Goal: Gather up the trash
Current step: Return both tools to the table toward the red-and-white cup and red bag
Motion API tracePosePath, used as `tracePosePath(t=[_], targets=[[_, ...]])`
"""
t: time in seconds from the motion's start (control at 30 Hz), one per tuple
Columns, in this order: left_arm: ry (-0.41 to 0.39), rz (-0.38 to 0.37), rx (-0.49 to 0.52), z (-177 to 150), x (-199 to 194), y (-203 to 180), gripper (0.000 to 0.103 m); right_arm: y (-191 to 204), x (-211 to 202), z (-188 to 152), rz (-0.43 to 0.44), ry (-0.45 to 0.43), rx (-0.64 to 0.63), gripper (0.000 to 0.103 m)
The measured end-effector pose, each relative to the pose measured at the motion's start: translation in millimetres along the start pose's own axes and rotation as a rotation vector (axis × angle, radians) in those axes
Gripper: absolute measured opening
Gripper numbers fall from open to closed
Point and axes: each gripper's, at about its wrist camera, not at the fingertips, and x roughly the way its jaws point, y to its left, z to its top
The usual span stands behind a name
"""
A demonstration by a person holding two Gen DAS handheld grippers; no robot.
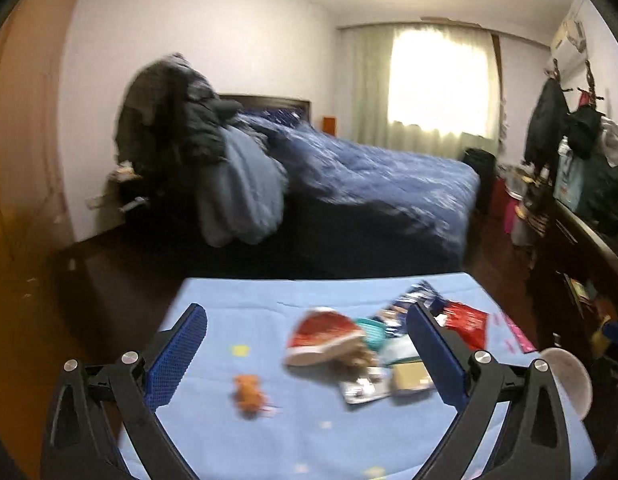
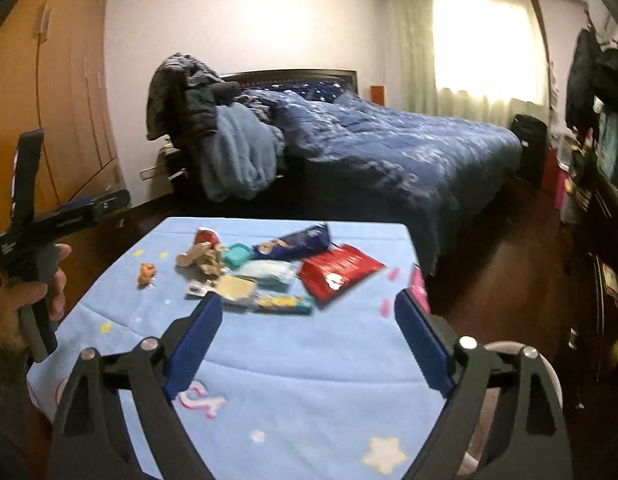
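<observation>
Trash pile (image 2: 269,272) sits mid-frame on the blue cloth (image 2: 301,400); red wrapper (image 2: 341,270) lies slanted toward upper right. White bowl (image 1: 569,380), seemingly empty, lower right. Left gripper (image 1: 309,352) and right gripper (image 2: 309,336) both gape wide, holding nothing.

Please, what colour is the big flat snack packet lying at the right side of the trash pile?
Red, with small white print. The snack packet shows best in the right wrist view.

Quilted matt cloth (image 2: 269,380) covers the near table; the red wrapper (image 2: 341,270) looks glossy; textured blue pads (image 1: 177,360) line matt black plastic fingers.
</observation>
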Motion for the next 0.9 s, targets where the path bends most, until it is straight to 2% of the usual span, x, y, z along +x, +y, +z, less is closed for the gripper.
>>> tracePosePath(t=[0.17, 0.33, 0.5, 0.63, 0.77, 0.83, 0.9], targets=[[0.039, 0.073, 0.032, -6.4, 6.4, 26.6, 0.099, 16.0, 21.8, 4.7, -0.009, 0.016, -0.028, 0.090], [0.165, -0.018, 0.121, -20.6, 36.9, 22.2, 0.098, 14.2, 36.7, 3.7, -0.010, 0.046, -0.024, 0.090], [0.261, -0.107, 0.218, -35.4, 78.4, -6.6, 0.082, 8.2, 45.1, 0.9, -0.011, 0.067, -0.020, 0.090], [0.289, -0.128, 0.229, -36.4, 106.8, -17.9, 0.082, 2.4, 52.0, 0.2, -0.025, 0.079, -0.031, 0.090], [0.308, -0.150, 0.232, -33.2, 130.2, -30.5, 0.094, -10.6, 62.6, 0.8, -0.027, 0.098, -0.012, 0.090], [0.325, -0.169, 0.228, -32.5, 140.7, -37.9, 0.096, -16.5, 67.0, 1.6, -0.019, 0.107, 0.004, 0.090], [0.333, -0.151, 0.230, -31.5, 150.0, -42.0, 0.097, -21.8, 70.8, 1.8, -0.009, 0.114, 0.019, 0.090]])
